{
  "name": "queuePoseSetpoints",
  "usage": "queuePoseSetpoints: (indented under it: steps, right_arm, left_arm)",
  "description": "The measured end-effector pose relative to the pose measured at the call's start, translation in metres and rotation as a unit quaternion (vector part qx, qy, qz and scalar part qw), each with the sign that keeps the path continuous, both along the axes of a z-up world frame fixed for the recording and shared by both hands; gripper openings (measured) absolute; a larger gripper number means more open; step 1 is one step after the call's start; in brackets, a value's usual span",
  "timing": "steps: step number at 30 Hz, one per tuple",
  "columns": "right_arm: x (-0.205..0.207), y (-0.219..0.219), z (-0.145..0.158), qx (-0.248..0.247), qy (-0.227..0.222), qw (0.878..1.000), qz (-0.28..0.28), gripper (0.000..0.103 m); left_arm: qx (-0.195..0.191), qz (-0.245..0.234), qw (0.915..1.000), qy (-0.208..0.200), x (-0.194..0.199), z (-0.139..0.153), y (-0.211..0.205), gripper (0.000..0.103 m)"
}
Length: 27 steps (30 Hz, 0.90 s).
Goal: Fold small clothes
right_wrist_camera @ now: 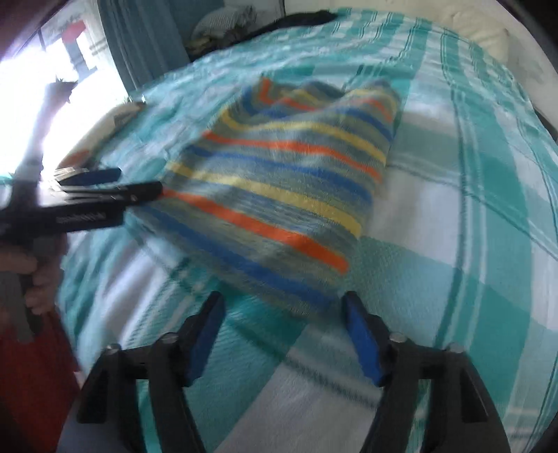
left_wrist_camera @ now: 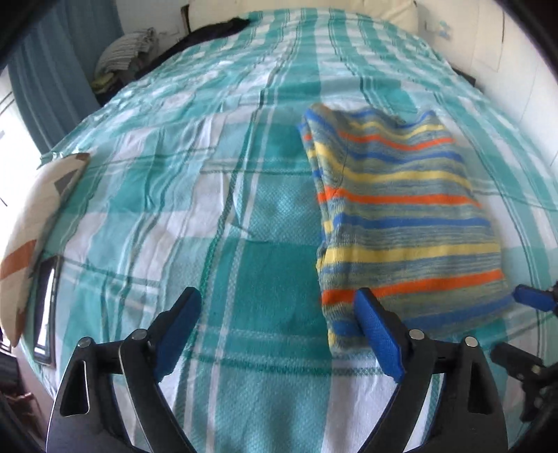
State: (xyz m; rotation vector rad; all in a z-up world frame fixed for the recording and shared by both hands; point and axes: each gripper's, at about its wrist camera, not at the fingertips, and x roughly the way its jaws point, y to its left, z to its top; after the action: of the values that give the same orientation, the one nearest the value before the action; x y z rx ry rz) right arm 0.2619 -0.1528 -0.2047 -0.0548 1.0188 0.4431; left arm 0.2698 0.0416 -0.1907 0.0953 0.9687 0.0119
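Note:
A small striped garment (left_wrist_camera: pixel 401 216), in blue, yellow, orange and grey bands, lies folded on the teal checked bedspread (left_wrist_camera: pixel 209 216). My left gripper (left_wrist_camera: pixel 279 306) is open and empty, its right finger over the garment's near left corner. In the right wrist view the garment (right_wrist_camera: pixel 279 195) lies ahead, blurred. My right gripper (right_wrist_camera: pixel 282 310) is open and empty just before its near edge. The left gripper also shows in the right wrist view (right_wrist_camera: pixel 115 184), at the garment's left side. The right gripper's blue finger (left_wrist_camera: pixel 533 298) shows at the right edge of the left wrist view.
A patterned pillow (left_wrist_camera: pixel 38 223) and a dark tablet-like object (left_wrist_camera: pixel 47 310) lie at the bed's left edge. A pile of clothes (left_wrist_camera: pixel 125 55) and a dark cloth (left_wrist_camera: pixel 216 29) sit at the far left. A cream pillow (left_wrist_camera: pixel 314 8) lies at the head.

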Motion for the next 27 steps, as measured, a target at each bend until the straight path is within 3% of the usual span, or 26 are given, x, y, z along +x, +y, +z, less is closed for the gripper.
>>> queuePoseSetpoints:
  steps: [2, 5, 17, 19, 20, 21, 23, 24, 26, 27]
  right_arm:
    - [-0.012, -0.006, 0.019, 0.014, -0.029, 0.999, -0.010, 0.090]
    - [-0.019, -0.009, 0.035, 0.003, -0.059, 0.998, -0.014, 0.090]
    - [-0.015, -0.021, 0.031, 0.004, -0.042, 0.999, -0.030, 0.090]
    - [-0.009, -0.027, 0.029, 0.012, -0.039, 0.998, -0.041, 0.090]
    - [-0.005, -0.032, 0.028, 0.020, -0.037, 0.998, -0.049, 0.090]
    - [-0.002, -0.036, 0.028, 0.028, -0.035, 0.998, -0.055, 0.090]
    - [0.012, -0.052, 0.027, 0.065, -0.027, 0.995, -0.076, 0.090]
    - [0.020, -0.062, 0.026, 0.089, -0.022, 0.992, -0.090, 0.090]
    - [0.039, -0.080, 0.022, 0.139, -0.014, 0.983, -0.119, 0.090]
    - [0.051, -0.089, 0.020, 0.169, -0.008, 0.976, -0.134, 0.090]
  left_arm:
    - [0.010, -0.001, 0.9998, -0.015, -0.005, 0.007, 0.000, 0.095]
    - [0.019, -0.004, 0.9996, -0.022, -0.006, 0.014, -0.003, 0.095]
    - [0.038, -0.017, 0.9990, -0.013, 0.008, 0.012, -0.006, 0.095]
    - [0.007, -0.018, 0.9998, 0.000, 0.014, 0.008, 0.003, 0.095]
    - [-0.024, -0.021, 0.9995, 0.006, 0.017, 0.007, 0.009, 0.095]
    - [-0.077, -0.027, 0.9965, 0.018, 0.022, 0.005, 0.018, 0.095]
    - [-0.167, -0.031, 0.9847, 0.039, 0.033, 0.001, 0.031, 0.095]
    - [-0.213, -0.033, 0.9750, 0.054, 0.043, -0.004, 0.038, 0.095]
    - [-0.242, -0.040, 0.9662, 0.078, 0.061, -0.016, 0.038, 0.095]
    - [-0.238, -0.043, 0.9667, 0.084, 0.068, -0.021, 0.035, 0.095]
